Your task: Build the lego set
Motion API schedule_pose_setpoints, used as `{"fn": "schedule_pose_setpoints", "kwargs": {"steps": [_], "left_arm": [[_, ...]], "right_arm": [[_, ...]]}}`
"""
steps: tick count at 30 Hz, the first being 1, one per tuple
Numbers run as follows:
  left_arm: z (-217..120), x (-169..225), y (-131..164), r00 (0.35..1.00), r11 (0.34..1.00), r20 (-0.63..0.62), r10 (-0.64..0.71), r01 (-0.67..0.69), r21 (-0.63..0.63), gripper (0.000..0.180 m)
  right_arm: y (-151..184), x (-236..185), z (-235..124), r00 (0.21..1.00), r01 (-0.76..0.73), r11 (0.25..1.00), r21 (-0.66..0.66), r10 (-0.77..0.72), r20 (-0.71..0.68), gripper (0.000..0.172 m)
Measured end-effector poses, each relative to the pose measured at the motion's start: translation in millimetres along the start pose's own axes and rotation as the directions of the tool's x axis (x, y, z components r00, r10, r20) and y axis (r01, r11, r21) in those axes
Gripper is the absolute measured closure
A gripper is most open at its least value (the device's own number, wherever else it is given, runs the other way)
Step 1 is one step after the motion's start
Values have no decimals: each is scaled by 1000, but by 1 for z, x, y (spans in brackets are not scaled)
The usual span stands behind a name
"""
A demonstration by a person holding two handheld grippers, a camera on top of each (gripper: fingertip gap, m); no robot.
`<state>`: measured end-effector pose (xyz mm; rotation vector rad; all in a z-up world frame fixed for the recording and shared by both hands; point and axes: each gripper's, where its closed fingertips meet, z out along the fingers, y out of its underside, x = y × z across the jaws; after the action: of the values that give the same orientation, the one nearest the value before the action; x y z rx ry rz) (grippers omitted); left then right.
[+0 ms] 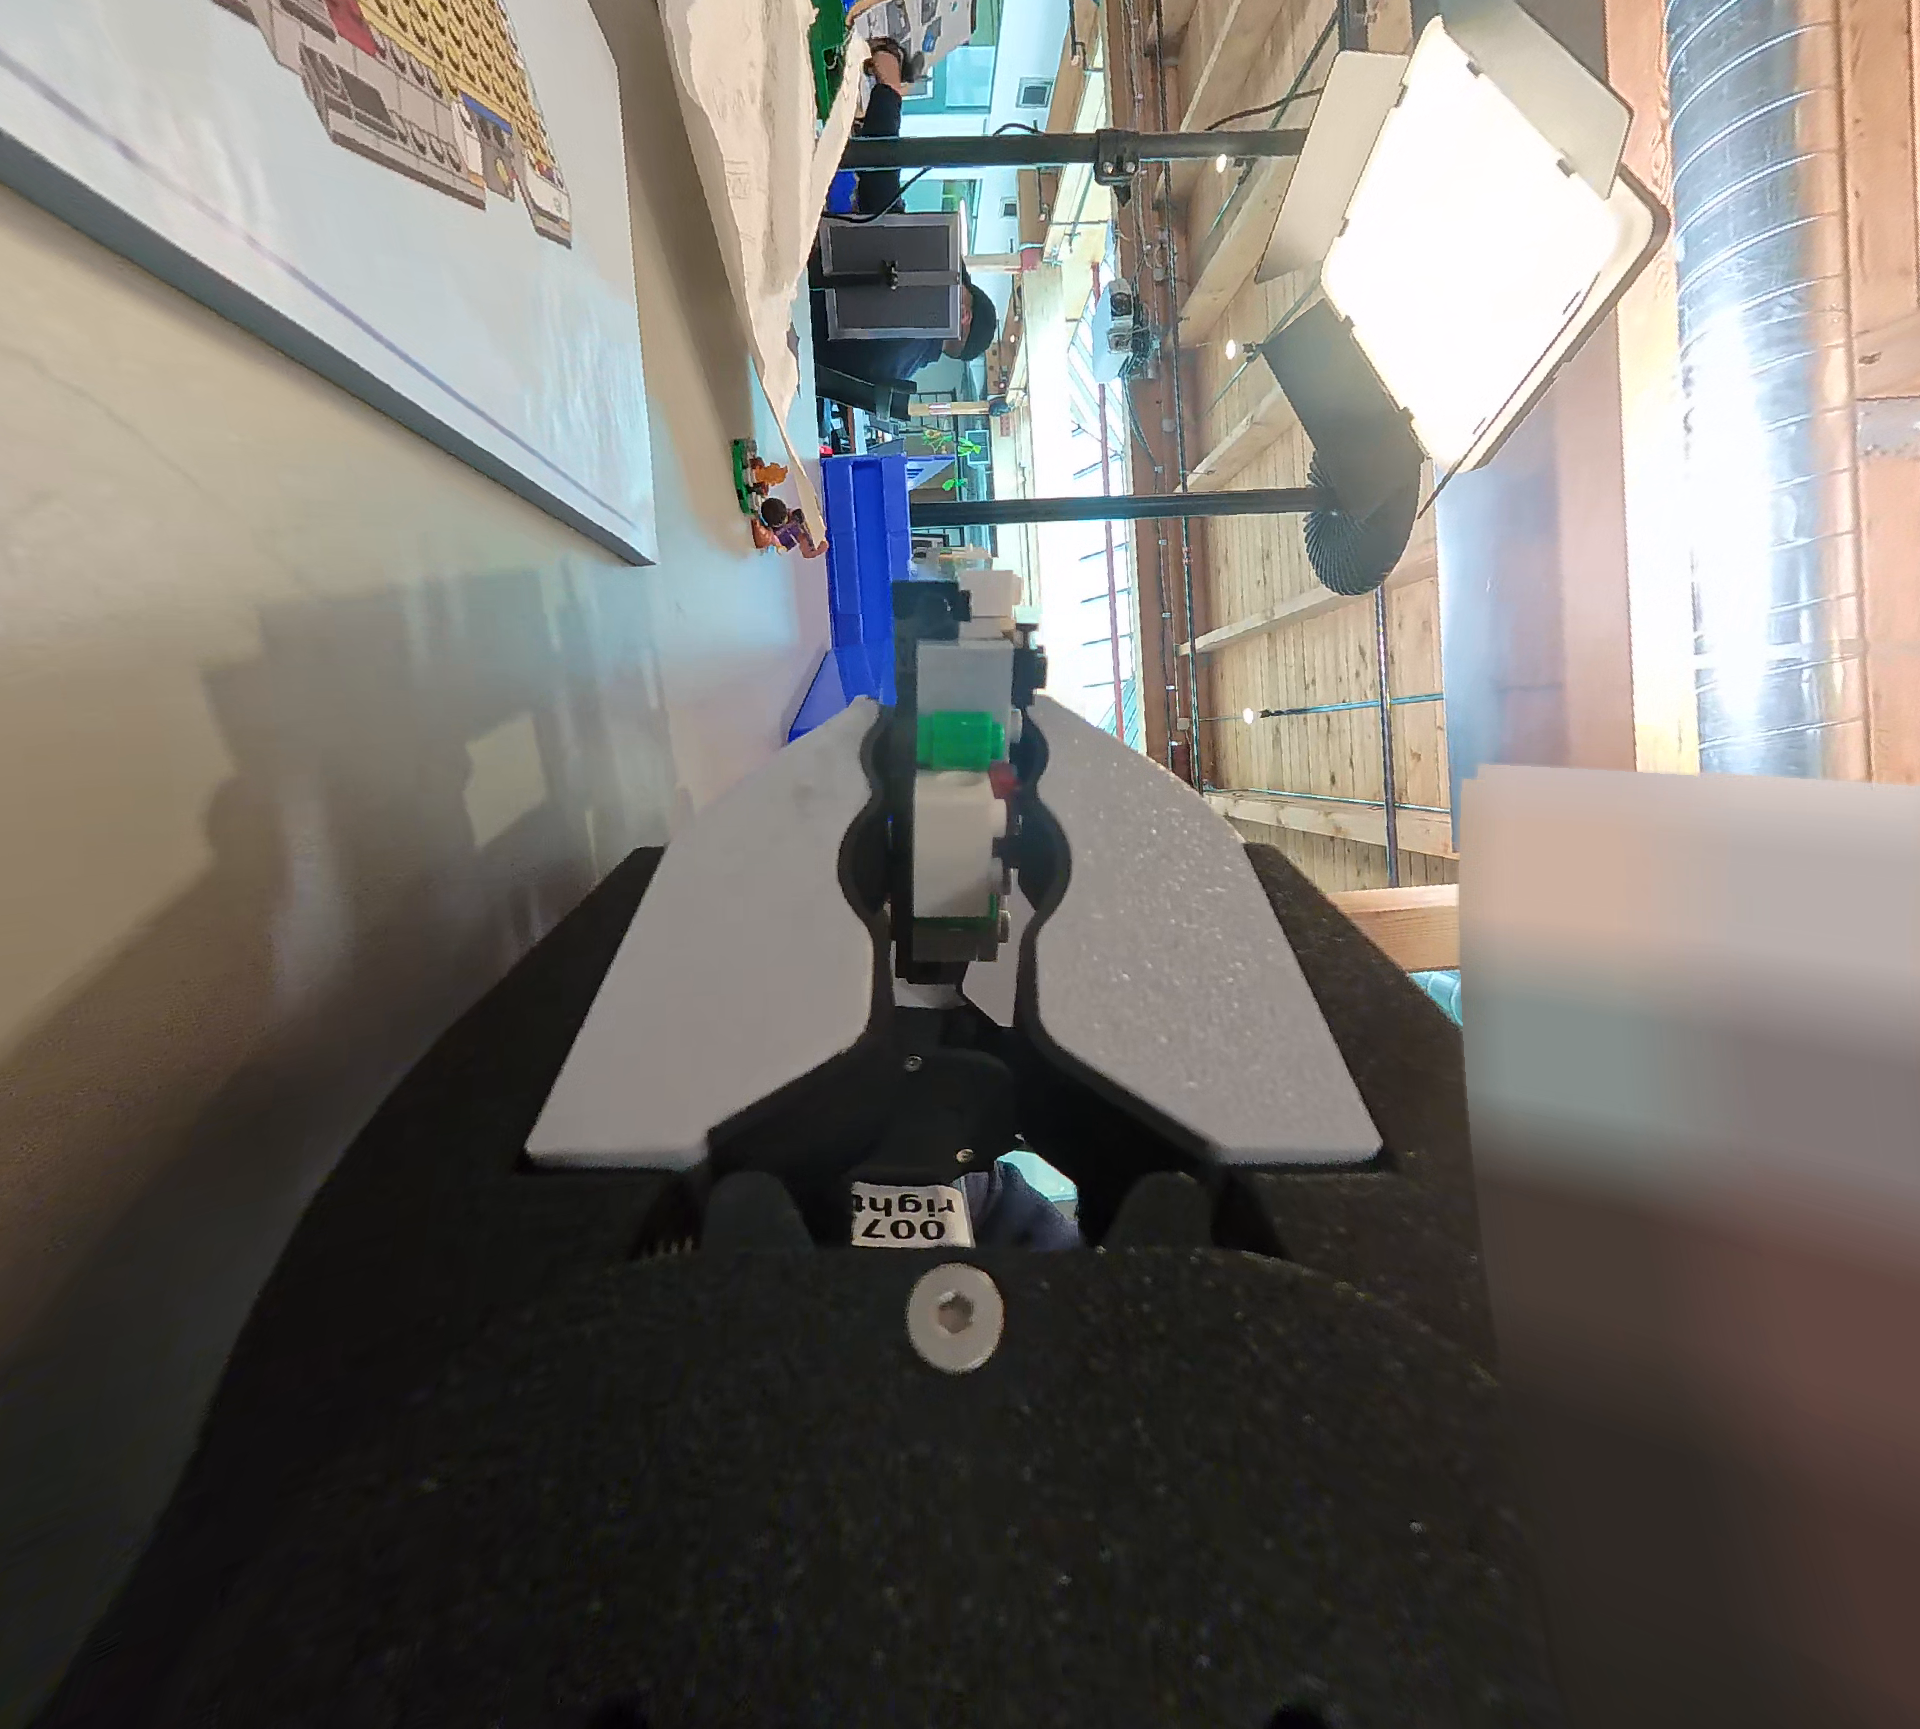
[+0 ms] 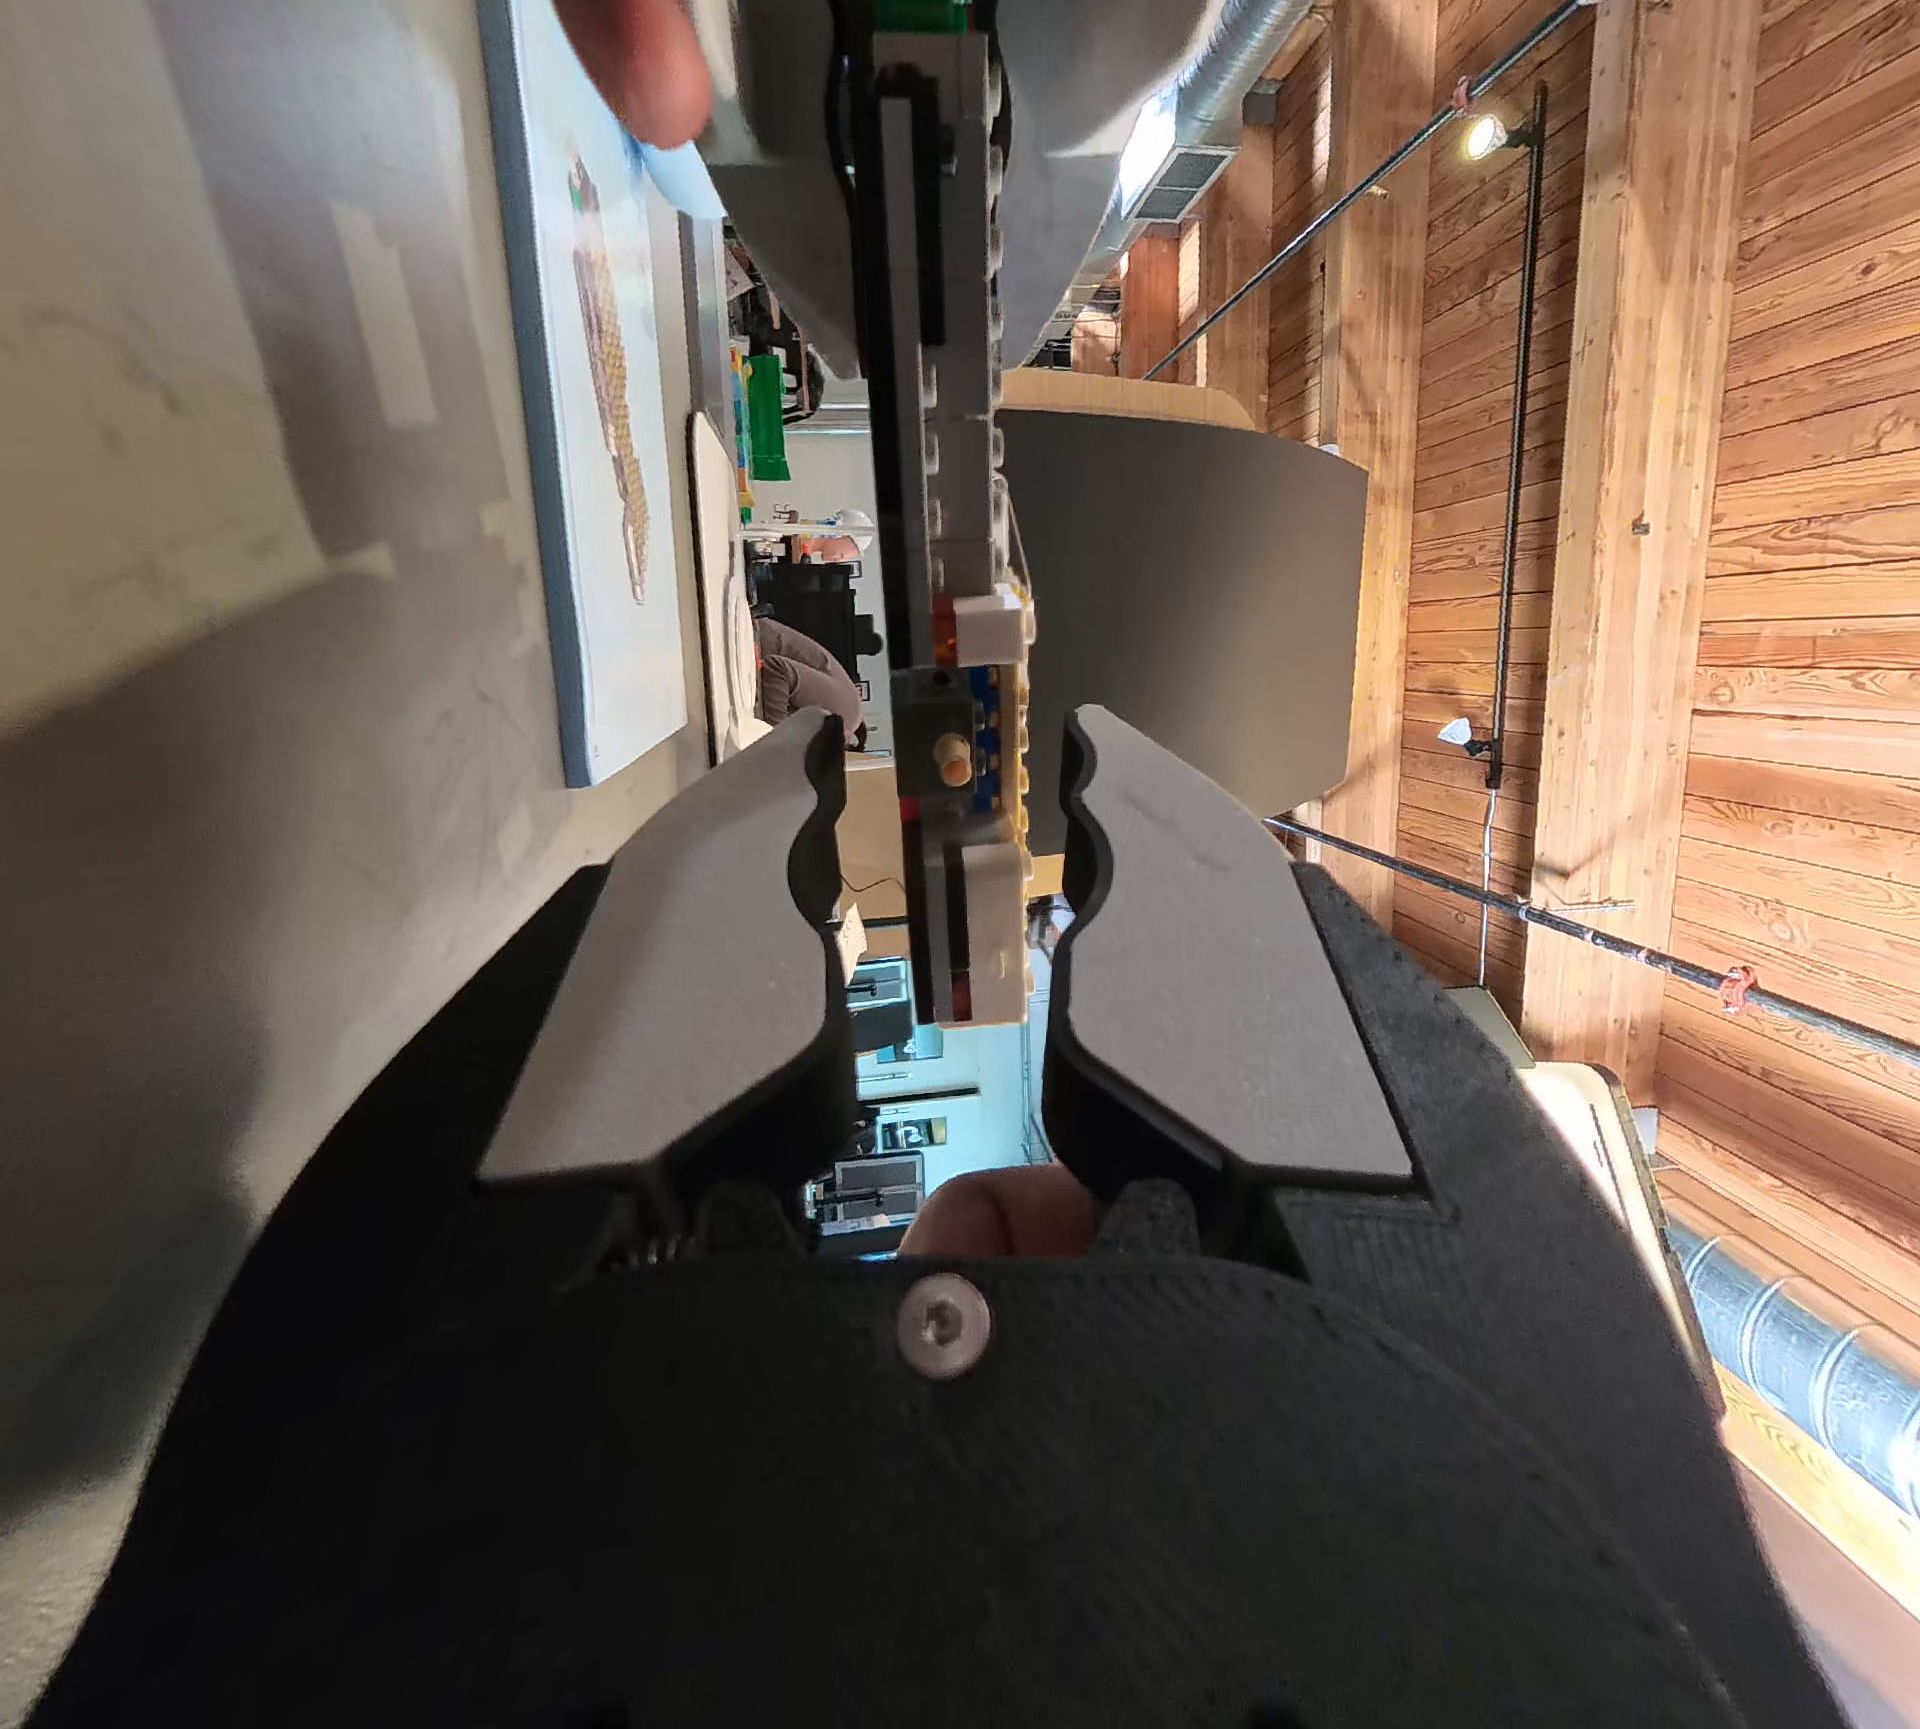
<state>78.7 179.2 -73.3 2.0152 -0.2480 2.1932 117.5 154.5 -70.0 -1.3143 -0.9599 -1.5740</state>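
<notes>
Left tool point(image 1: 956, 744) pinches one end of a long brick model point(image 1: 961, 806), grey, white and green, both pads pressed to its sides, holding it in the air beside the table point(image 1: 312, 744). Right tool point(image 2: 951, 786) is spread around the model's other end point(image 2: 961, 848), with a gap showing on each side and nothing gripped.
</notes>
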Motion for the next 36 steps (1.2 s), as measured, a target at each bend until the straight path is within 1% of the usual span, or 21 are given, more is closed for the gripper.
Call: {"fn": "schedule_pose_setpoints", "kwargs": {"steps": [7, 17, 30, 34, 36], "left_arm": [[1, -1, 2, 1000, 1000, 3, -5, 5, -2, 162], [1, -2, 5, 1000, 1000, 13, 5, -4, -9, 162], [4, -4, 14, 1000, 999, 22, 1, 0, -34, 161], [5, -4, 14, 1000, 999, 18, 2, -2, -36, 161], [5, -3, 15, 1000, 999, 14, 4, -3, -38, 161]], "right_arm": [[1, -1, 1, 1000, -11, 1000, -7, 12, 9, 136], [3, 2, 5, 998, -59, 998, -23, 59, 13, 135], [7, 0, 9, 996, -86, 995, -50, 87, 30, 135], [9, -2, 9, 996, -84, 995, -57, 86, 37, 138], [9, -2, 9, 996, -84, 995, -57, 86, 37, 143]]}}
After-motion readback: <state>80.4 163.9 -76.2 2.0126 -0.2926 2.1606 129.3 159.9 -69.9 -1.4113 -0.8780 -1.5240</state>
